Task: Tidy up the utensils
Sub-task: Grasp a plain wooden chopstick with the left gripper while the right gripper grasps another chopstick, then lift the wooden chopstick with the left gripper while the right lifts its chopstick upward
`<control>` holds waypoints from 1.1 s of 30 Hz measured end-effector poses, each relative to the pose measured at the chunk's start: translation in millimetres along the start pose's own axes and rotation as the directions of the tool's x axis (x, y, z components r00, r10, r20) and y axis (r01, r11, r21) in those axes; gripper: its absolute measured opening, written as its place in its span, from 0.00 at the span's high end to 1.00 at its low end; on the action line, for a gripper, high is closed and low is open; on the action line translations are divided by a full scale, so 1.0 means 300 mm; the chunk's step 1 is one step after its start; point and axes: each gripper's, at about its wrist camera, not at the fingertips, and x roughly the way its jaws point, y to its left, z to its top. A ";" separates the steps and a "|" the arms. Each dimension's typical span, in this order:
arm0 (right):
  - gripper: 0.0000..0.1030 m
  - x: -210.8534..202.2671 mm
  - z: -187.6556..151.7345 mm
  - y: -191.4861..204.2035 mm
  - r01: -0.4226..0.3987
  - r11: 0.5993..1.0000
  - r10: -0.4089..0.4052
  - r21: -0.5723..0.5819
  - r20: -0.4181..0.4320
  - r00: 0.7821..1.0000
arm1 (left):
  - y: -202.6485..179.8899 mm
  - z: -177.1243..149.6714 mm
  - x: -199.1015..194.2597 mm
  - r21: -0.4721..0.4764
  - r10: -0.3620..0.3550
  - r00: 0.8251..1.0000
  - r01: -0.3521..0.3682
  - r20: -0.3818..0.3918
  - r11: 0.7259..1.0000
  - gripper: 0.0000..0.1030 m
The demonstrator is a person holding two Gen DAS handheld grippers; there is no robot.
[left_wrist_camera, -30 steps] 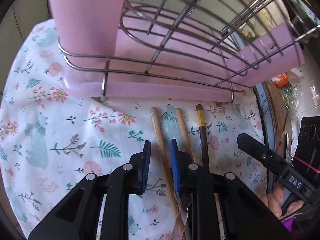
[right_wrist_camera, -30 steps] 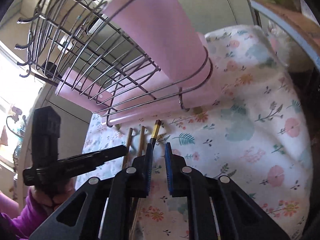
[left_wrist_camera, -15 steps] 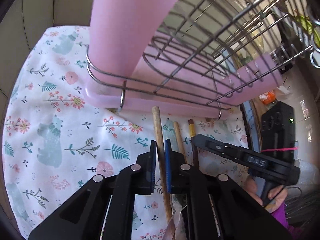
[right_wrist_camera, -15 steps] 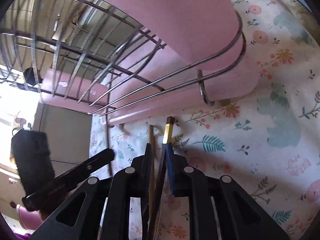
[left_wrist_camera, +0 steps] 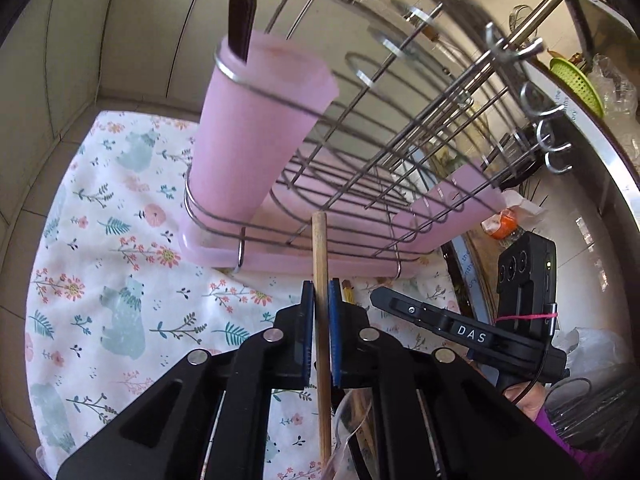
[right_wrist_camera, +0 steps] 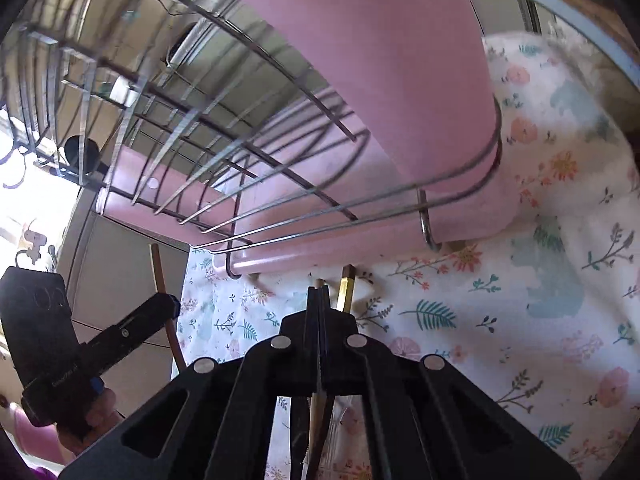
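My left gripper (left_wrist_camera: pixel 319 292) is shut on a light wooden chopstick (left_wrist_camera: pixel 319 240) and holds it lifted, its tip in front of the wire dish rack (left_wrist_camera: pixel 360 152). The pink utensil cup (left_wrist_camera: pixel 256 132) stands at the rack's left end with a dark utensil (left_wrist_camera: pixel 240 8) in it. My right gripper (right_wrist_camera: pixel 319 294) is shut on another wooden chopstick (right_wrist_camera: pixel 319 283) low over the floral cloth (right_wrist_camera: pixel 540 320). A dark chopstick with a yellow band (right_wrist_camera: pixel 346 286) lies beside it. The left gripper and its chopstick (right_wrist_camera: pixel 158 268) show at left in the right wrist view.
The rack sits on a pink drip tray (left_wrist_camera: pixel 320 256) on the floral cloth (left_wrist_camera: pixel 120 280). The right gripper (left_wrist_camera: pixel 460 328) shows at right in the left wrist view. A green strainer (left_wrist_camera: pixel 576 80) and a counter edge lie far right. Walls close the back and left.
My left gripper closed on the light chopstick and lifted it toward the rack. My right gripper moved in low and closed on another chopstick near the tray's front edge.
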 end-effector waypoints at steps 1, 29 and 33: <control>0.99 -0.002 0.003 0.000 0.015 1.000 -0.015 0.003 0.011 1.000 | -0.002 0.002 -0.009 0.002 0.000 1.000 0.000 0.008 1.000 0.94; 0.93 -0.190 -0.022 0.125 0.047 0.992 -0.023 -0.115 0.206 0.978 | -0.068 0.072 -0.279 0.025 -0.068 0.969 0.064 0.237 0.998 0.94; 0.93 -0.315 -0.027 0.169 0.025 0.989 0.021 -0.145 0.311 0.950 | -0.089 0.072 -0.338 0.047 -0.073 0.956 0.062 0.284 0.997 0.94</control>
